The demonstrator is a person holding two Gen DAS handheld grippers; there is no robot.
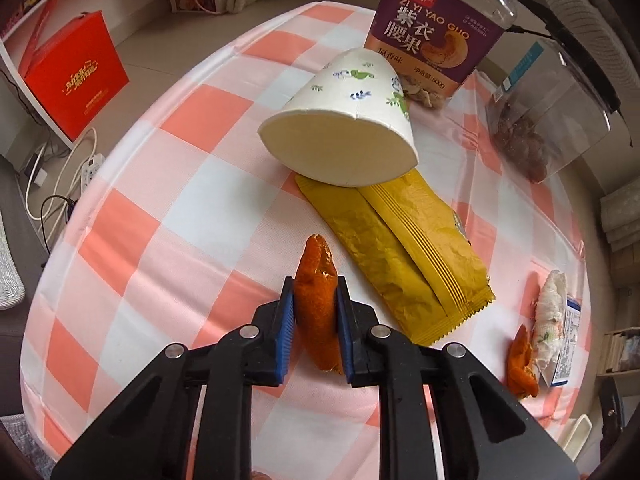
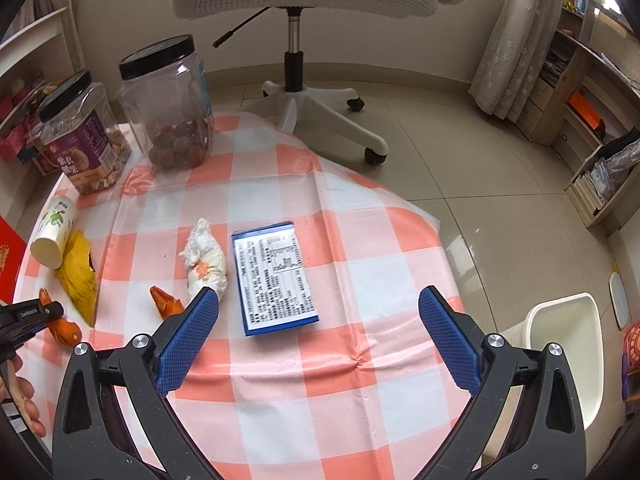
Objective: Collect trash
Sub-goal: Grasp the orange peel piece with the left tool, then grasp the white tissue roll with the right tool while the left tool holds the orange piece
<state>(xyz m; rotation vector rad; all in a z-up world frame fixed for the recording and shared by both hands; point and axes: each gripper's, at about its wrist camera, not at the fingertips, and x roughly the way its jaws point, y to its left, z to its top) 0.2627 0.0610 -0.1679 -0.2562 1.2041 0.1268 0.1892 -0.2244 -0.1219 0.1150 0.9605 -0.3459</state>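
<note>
My left gripper (image 1: 315, 284) is shut on a piece of orange peel (image 1: 316, 308) that lies on the pink checked tablecloth (image 1: 192, 208). Just beyond it lie a yellow snack wrapper (image 1: 400, 256) and a tipped paper cup (image 1: 340, 120). In the right wrist view my right gripper (image 2: 319, 295) is open and hangs over a flat blue box (image 2: 276, 276) without touching it. Left of the box are a crumpled tissue (image 2: 206, 260) and a second orange peel (image 2: 166, 304). The left gripper (image 2: 36, 312) shows at that view's left edge with its peel (image 2: 66, 330).
Two black-lidded plastic jars stand at the back of the table: a cashew jar (image 2: 80, 140) and a clear jar (image 2: 168, 108). A white bin (image 2: 568, 356) stands on the floor to the right of the table. An office chair (image 2: 296, 80) is behind the table.
</note>
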